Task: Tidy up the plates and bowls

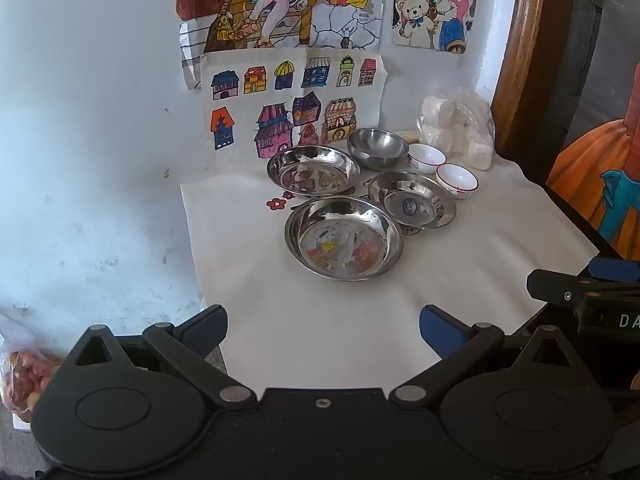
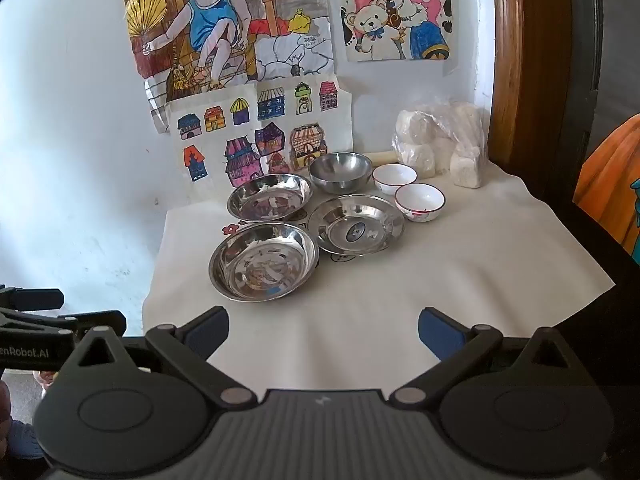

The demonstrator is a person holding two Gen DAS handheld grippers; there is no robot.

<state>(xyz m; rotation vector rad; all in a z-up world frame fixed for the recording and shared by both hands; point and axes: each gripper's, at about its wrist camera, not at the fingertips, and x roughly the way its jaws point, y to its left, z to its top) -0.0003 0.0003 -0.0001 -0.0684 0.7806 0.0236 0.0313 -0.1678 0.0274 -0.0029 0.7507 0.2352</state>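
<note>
Hovering wide open and empty, left gripper [image 1: 323, 334] and right gripper [image 2: 323, 334] face untouched dishes; nearest steel plate [image 2: 263, 266], eleven o'clock, seems first for stacking.

white cloth [image 2: 360, 280], wall drawings [image 2: 256, 136], plastic bag [image 2: 440, 148]

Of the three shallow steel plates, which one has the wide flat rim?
The right-hand steel plate, beside the nearer white bowl. Its broad flat rim surrounds a small sunken centre; the near-left plate and far-left plate curve straight up.
</note>
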